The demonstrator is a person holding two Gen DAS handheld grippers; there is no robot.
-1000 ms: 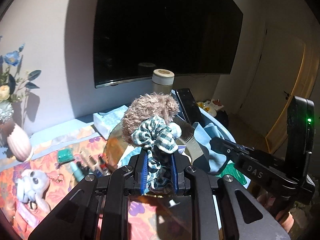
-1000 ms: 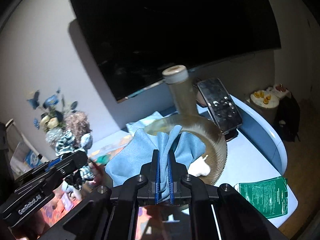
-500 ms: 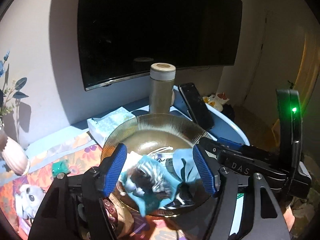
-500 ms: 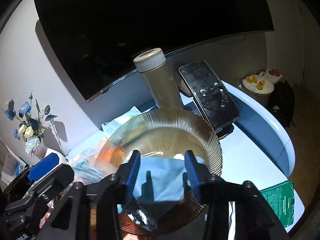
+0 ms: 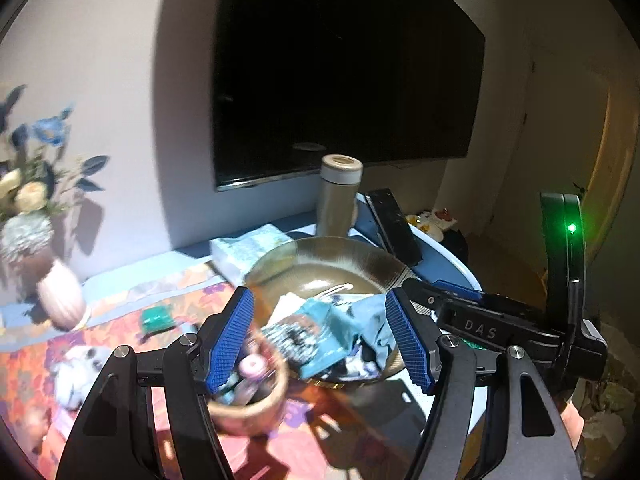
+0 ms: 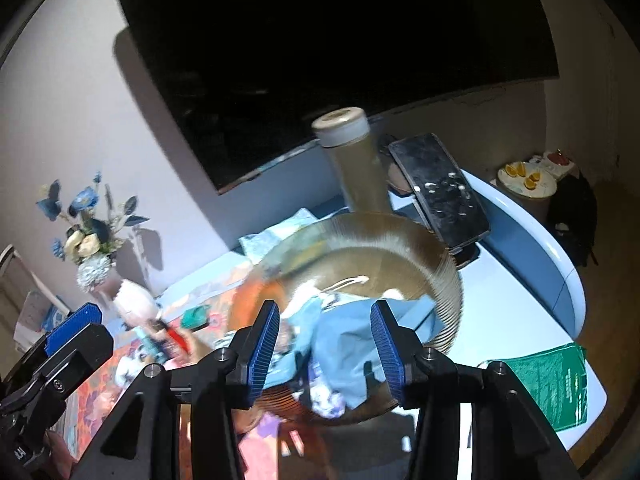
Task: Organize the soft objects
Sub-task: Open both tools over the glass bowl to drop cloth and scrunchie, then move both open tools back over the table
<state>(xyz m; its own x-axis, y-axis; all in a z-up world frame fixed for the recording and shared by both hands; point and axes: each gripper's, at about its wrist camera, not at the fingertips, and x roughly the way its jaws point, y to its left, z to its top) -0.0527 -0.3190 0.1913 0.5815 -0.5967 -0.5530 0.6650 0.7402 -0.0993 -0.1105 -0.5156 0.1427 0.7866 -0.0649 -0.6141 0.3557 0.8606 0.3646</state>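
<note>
- Left gripper, in its own wrist view, has its blue ribbed pads spread wide and nothing pressed between them; its jaws have just been opening.
- Past those pads lies a crumpled light-blue cloth in a ribbed amber glass bowl, heaped with a blurred checked plush toy whose dark-and-white pattern shows through.
- Only this view shows a small round wooden cup of oddments just beside the left pad, a pale ribbed vase on the flowered tablecloth, and the right gripper's black body with a green light at the right edge.
- A beige cylindrical flask stands behind the bowl, below a dark wall screen.
- Right gripper, in its own wrist view, has its pads apart and clear of the cloth, which lies between and below them in the bowl; its jaws have just been opening.
- Here alone the cloth looks broad, folded and smooth, covering most of the toy.
- Shown face-on only here is a black smartphone propped beside the flask; a green printed sachet on the white table appears only here.
- The left gripper's blue tip enters at the left edge.
</note>
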